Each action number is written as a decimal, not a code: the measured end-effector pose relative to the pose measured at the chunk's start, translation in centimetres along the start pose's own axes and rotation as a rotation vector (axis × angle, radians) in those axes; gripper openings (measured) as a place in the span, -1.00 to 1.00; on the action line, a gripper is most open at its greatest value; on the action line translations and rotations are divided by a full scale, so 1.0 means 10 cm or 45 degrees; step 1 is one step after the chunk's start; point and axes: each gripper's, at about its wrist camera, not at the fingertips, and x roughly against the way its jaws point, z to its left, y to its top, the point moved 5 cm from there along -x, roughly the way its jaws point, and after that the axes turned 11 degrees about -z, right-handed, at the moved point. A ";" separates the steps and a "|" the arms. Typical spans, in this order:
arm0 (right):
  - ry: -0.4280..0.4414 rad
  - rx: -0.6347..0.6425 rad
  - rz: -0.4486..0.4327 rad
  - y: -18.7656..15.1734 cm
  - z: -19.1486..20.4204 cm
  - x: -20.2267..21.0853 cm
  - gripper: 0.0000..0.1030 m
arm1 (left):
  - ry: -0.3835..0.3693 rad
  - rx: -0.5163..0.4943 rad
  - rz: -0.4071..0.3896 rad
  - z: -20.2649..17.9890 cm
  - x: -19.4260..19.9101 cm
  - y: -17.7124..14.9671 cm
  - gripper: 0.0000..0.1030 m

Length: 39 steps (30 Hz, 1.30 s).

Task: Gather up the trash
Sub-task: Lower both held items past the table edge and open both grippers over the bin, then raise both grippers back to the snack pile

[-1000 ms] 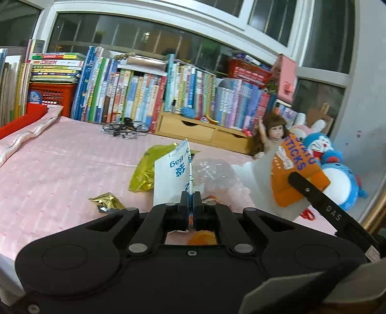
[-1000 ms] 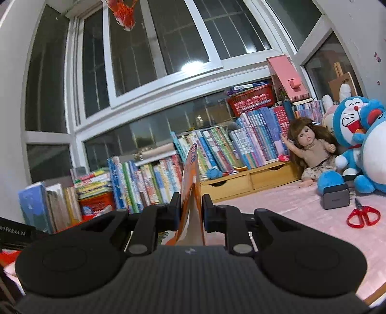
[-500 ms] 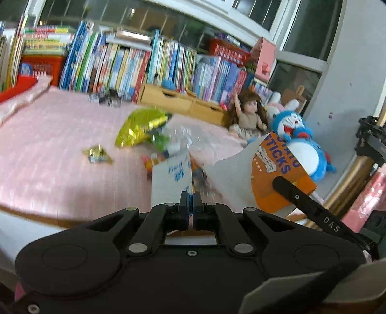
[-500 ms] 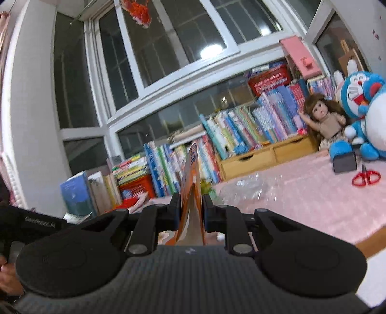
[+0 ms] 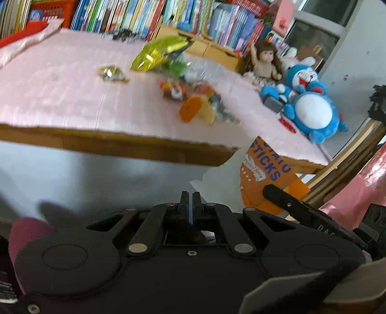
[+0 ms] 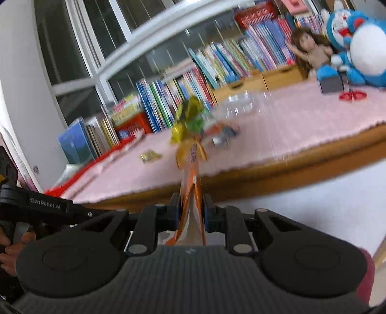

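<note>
My right gripper (image 6: 191,201) is shut on an orange potato-sticks packet (image 6: 191,174), which stands edge-on between the pads; the packet (image 5: 263,171) also shows in the left wrist view. My left gripper (image 5: 190,196) is shut, and a white plastic bag (image 5: 217,183) runs from its jaws toward the packet. Both grippers sit low, in front of the pink-covered table (image 5: 60,96). On the table lie a yellow-green bag (image 5: 159,54), a gold wrapper (image 5: 109,72), crumpled clear plastic (image 5: 202,70) and orange snack wrappers (image 5: 195,112).
The table's wooden front edge (image 5: 144,145) is close ahead. Books (image 5: 144,17) and a wooden drawer box (image 5: 212,52) line the back. At the right are a doll (image 5: 264,62), a blue plush (image 5: 311,106), a grey box (image 6: 331,84) and red scissors (image 6: 351,96).
Both grippers have sunk from above the table to just below its front edge. The white label that stood above the left jaws no longer shows there. The orange packet stays gripped.
</note>
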 end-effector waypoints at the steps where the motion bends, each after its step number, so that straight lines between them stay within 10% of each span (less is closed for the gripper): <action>1: -0.009 0.004 0.040 -0.05 -0.01 -0.03 -0.53 | 0.005 0.003 0.009 0.01 -0.03 -0.02 -0.96; 11: -0.054 0.005 0.276 -0.37 -0.08 -0.23 -0.32 | 0.058 0.006 0.062 0.09 -0.21 -0.09 -0.93; 15: -0.026 -0.004 0.305 -0.42 -0.08 -0.24 0.08 | 0.085 0.000 0.071 0.11 -0.26 -0.09 -0.82; 39: 0.006 0.128 0.040 0.11 0.02 -0.27 0.66 | 0.194 -0.065 -0.105 0.14 -0.20 0.20 0.41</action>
